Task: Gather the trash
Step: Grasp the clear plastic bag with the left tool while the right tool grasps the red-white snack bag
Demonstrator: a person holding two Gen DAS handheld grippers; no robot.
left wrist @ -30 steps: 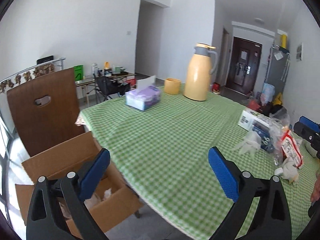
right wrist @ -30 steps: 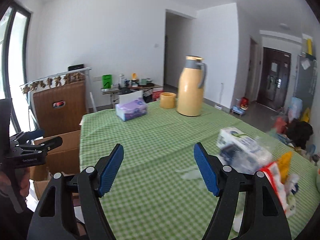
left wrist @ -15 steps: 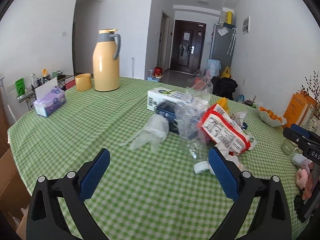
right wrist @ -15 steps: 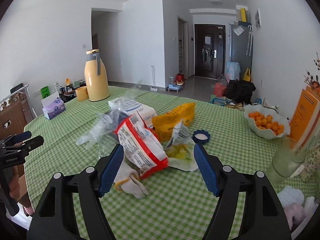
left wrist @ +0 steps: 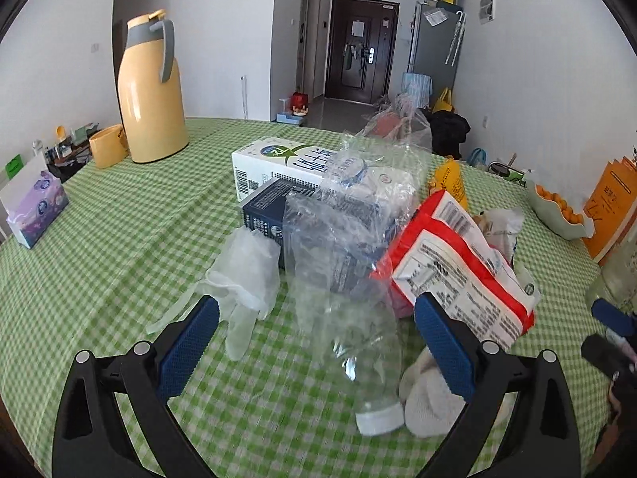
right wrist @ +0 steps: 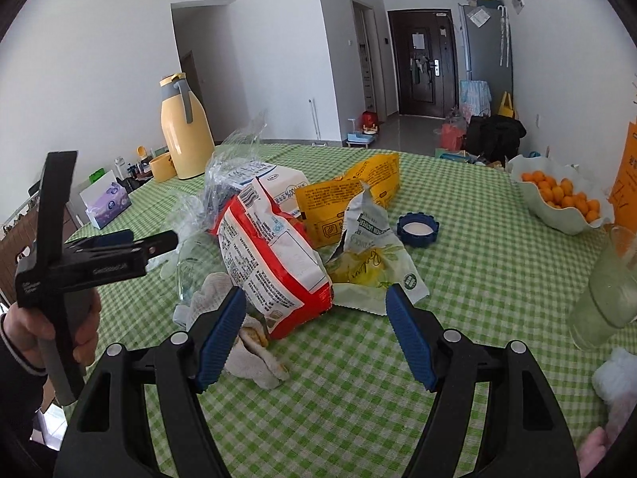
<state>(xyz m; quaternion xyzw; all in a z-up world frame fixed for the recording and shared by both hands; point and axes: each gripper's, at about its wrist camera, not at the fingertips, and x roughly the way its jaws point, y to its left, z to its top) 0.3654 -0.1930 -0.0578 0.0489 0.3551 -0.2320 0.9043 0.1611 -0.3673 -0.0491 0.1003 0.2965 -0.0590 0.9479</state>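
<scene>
A trash pile lies on the green checked table [left wrist: 99, 263]. It holds a red and white snack bag [left wrist: 462, 271] [right wrist: 274, 263], a crumpled clear plastic bottle [left wrist: 350, 310], a clear glove [left wrist: 243, 275], a white carton [left wrist: 302, 163], a dark blue box [left wrist: 266, 207], a yellow pouch [right wrist: 354, 195], a pale yellow wrapper [right wrist: 370, 259], a blue lid [right wrist: 418, 229] and a crumpled tissue [right wrist: 254, 346]. My left gripper [left wrist: 316, 342] is open and empty, just short of the bottle. My right gripper [right wrist: 314, 338] is open and empty, just short of the red bag.
A yellow thermos [left wrist: 149, 87], a yellow cup [left wrist: 105, 145] and a purple tissue box [left wrist: 34, 207] stand at the far left. A bowl of oranges [right wrist: 557, 203], an orange paper bag [left wrist: 613, 207] and a green glass [right wrist: 609, 286] stand at the right.
Both grippers have swung right from the table's left edge and cardboard box toward the trash pile, then moved closer to it. Both stay open and empty.
</scene>
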